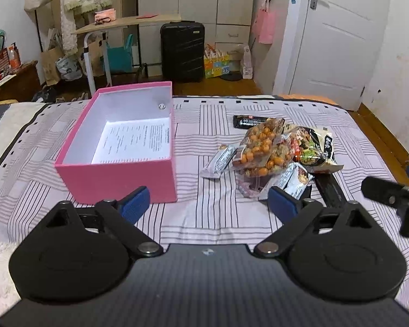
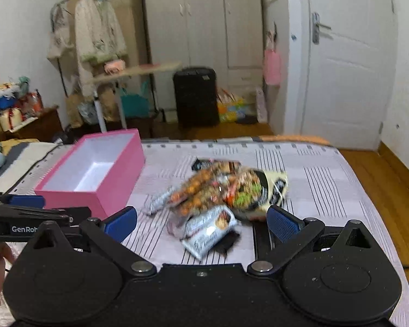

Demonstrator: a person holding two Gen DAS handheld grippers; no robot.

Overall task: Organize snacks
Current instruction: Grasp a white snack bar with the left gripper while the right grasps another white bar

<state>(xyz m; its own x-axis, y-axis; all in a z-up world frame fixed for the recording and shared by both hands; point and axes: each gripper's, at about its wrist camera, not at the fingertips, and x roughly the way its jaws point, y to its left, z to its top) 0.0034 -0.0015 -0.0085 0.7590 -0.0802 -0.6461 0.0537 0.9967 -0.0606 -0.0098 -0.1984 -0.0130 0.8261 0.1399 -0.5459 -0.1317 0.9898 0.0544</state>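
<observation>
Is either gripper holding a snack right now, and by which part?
Nothing is held. The left gripper and right gripper are both open, short of the snack pile.

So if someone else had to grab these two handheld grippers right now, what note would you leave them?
Left gripper: open, holding nothing, over the bedspread between box and snacks.
Right gripper: open, holding nothing, just short of the snack pile.
Pink box: on the bed, left of the pile, holding only a printed sheet.
Snacks: all loose on the striped bedspread, including the orange-ball bag and silver bars.
Done: nothing packed yet.
Left: presumably move every snack into the box.
</observation>
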